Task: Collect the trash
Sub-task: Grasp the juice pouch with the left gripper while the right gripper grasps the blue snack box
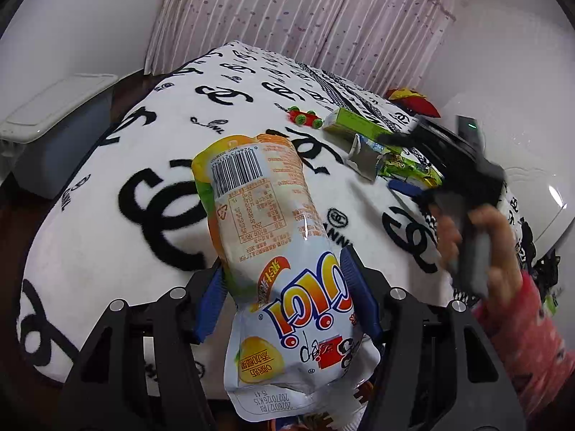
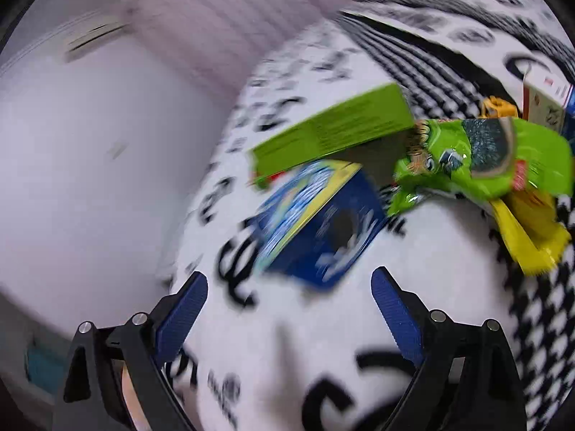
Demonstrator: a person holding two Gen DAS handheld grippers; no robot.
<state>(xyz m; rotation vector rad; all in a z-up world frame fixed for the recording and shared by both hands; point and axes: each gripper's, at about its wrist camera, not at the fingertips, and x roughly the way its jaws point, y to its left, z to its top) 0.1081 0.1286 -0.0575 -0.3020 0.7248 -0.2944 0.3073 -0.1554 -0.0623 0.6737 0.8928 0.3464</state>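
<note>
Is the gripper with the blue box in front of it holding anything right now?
No, the right gripper is open with nothing between its fingers; the blue box lies on the blanket ahead of it.

Bright, even light, right view motion-blurred

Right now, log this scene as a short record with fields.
surface: black-and-white logo blanket
left gripper: shut on white-and-orange snack pouch
right gripper: open, empty, hovering above blue-and-yellow carton
other trash: green box, green wrapper, yellow wrapper
also on the blanket: red-and-green toy car
</note>
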